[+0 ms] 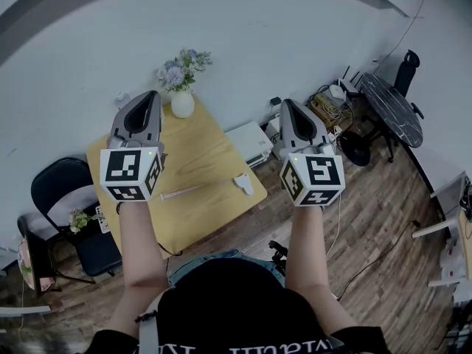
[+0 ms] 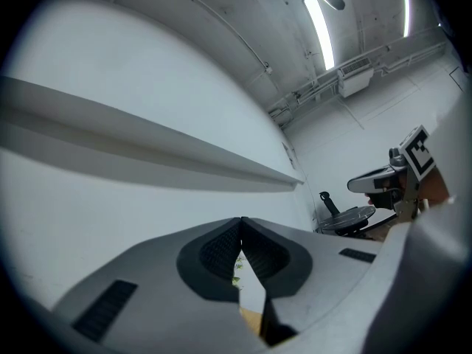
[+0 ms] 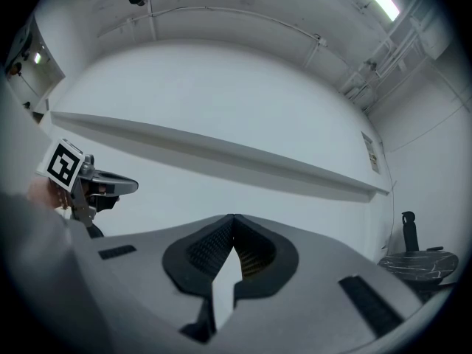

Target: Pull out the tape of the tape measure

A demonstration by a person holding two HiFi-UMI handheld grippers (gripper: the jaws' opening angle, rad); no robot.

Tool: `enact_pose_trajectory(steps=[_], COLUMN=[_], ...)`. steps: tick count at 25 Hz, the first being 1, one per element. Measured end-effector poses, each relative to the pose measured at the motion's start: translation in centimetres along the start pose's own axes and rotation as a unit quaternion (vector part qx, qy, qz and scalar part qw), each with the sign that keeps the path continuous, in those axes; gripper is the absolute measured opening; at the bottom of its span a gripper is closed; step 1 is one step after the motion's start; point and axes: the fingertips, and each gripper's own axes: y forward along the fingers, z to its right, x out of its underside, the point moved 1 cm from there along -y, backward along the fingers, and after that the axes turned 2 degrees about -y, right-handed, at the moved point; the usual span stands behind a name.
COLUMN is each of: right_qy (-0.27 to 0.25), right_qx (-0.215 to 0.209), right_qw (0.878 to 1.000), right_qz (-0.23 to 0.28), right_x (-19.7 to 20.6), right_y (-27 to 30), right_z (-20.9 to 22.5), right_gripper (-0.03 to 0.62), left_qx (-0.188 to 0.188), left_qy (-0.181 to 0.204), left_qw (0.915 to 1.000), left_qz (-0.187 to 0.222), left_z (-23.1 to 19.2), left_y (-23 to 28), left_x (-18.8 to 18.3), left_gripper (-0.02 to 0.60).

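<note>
The white wall (image 1: 243, 35) fills the head view from 9 to 1 o'clock, and a wood-plank floor (image 1: 383, 220) runs from 3 to 5 o'clock. A yellow wooden table (image 1: 199, 157) stands left of centre, with a black chair (image 1: 63, 186) at its 8 o'clock side. A dark round table (image 1: 391, 109) stands well apart at 2 o'clock.

The left gripper (image 1: 151, 96) and the right gripper (image 1: 286, 103) are held up side by side above the table, each pointing toward 12 o'clock. In each gripper view the jaws are pressed together at the tips with nothing between them.

A white vase of flowers (image 1: 182, 98) stands at the table's 12 o'clock corner. The white tape measure (image 1: 243, 184) lies on the table near its 4 o'clock edge. A thin strip of tape (image 1: 184, 191) runs out from it toward 9 o'clock. Neither gripper touches it.
</note>
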Motion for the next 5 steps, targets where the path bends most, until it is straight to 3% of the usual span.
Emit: enact_pose_trajectory(steps=[5], right_qy=[0.002], right_qx=[-0.003], right_qw=[1.000], right_qz=[0.000], right_x=[0.17], right_y=[0.42], right_z=[-0.08], right_gripper=[0.014], left_qx=[0.002], left_qy=[0.000], left_qw=[1.0000], left_qz=[0.001], left_z=[-0.07], left_y=[0.24], left_x=[0.17], left_gripper=[0.012])
